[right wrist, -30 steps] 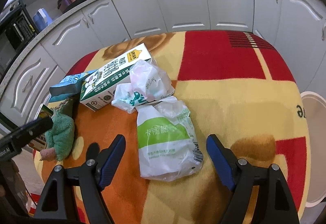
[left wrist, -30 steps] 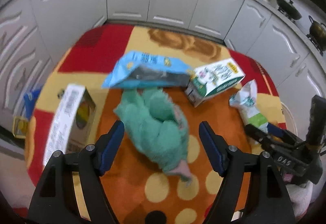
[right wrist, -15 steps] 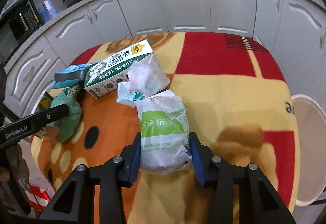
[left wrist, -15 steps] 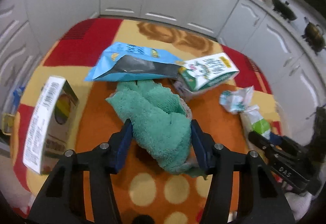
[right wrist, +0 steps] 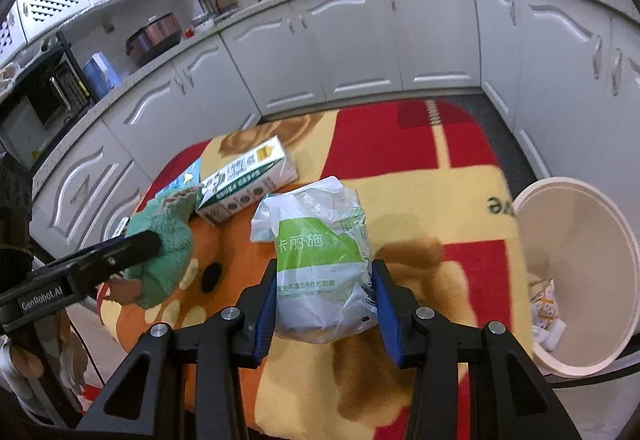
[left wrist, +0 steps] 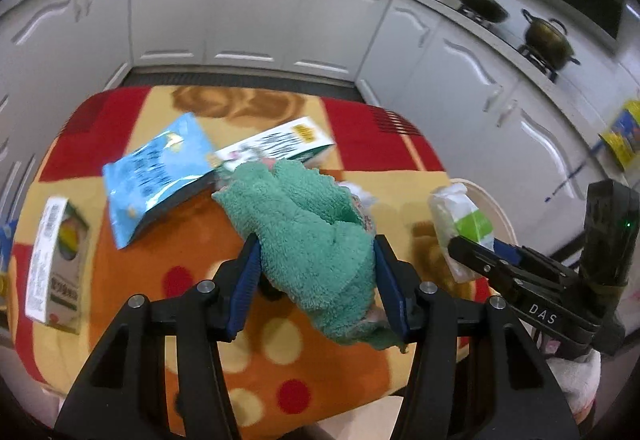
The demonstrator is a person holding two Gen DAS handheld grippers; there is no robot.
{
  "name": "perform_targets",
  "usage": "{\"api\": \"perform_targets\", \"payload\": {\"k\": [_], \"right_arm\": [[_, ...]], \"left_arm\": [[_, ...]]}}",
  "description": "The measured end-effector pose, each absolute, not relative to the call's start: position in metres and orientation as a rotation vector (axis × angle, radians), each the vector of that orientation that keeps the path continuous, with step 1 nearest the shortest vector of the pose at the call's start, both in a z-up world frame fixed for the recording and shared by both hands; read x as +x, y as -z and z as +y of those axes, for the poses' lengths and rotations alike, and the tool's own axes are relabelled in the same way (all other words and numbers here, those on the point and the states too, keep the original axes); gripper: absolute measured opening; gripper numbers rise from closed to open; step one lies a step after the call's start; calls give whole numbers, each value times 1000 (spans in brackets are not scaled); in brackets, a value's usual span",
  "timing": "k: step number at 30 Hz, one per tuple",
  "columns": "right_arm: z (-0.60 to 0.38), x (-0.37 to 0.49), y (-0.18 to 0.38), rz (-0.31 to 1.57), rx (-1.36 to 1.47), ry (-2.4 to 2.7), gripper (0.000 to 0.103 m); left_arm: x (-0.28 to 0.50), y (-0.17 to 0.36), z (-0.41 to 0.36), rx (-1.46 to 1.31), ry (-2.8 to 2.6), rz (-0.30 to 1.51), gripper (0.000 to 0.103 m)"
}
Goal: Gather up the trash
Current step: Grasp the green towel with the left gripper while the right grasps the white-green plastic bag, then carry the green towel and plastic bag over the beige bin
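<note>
Left gripper (left wrist: 316,276) clamping fuzzy green cloth (left wrist: 308,236); right gripper (right wrist: 325,300) pinching white-green plastic tissue pack (right wrist: 320,260), both lifting clear for round white bin (right wrist: 576,280) beside table.

Fuzzy green cloth (left wrist: 316,240), bunched, lifted above the tabletop middle, clamped by the left gripper (left wrist: 316,280). White-green plastic bag (right wrist: 324,268), crumpled, pinched in the right gripper (right wrist: 325,304) near the tabletop's right edge. Green-white carton (right wrist: 244,180) lies flat toward the far edge, blue snack pouch (left wrist: 160,176) flat beside it. White-green box (left wrist: 56,260) on its side at the left edge.
</note>
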State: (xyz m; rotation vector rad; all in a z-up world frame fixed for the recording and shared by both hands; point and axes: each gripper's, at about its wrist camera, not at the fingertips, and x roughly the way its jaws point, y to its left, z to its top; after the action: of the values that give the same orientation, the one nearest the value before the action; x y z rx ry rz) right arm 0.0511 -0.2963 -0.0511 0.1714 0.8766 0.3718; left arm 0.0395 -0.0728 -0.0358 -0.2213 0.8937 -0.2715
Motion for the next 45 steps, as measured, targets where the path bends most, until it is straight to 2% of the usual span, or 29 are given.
{"api": "perform_targets", "payload": {"k": [23,45], "right_arm": [[-386,28,25,791,267,-192,42],[-460,16,38,801,349,-19,42]], "left_arm": [[58,4,-193,-61,468,816,53],[78,13,-279,32,579,826,53]]}}
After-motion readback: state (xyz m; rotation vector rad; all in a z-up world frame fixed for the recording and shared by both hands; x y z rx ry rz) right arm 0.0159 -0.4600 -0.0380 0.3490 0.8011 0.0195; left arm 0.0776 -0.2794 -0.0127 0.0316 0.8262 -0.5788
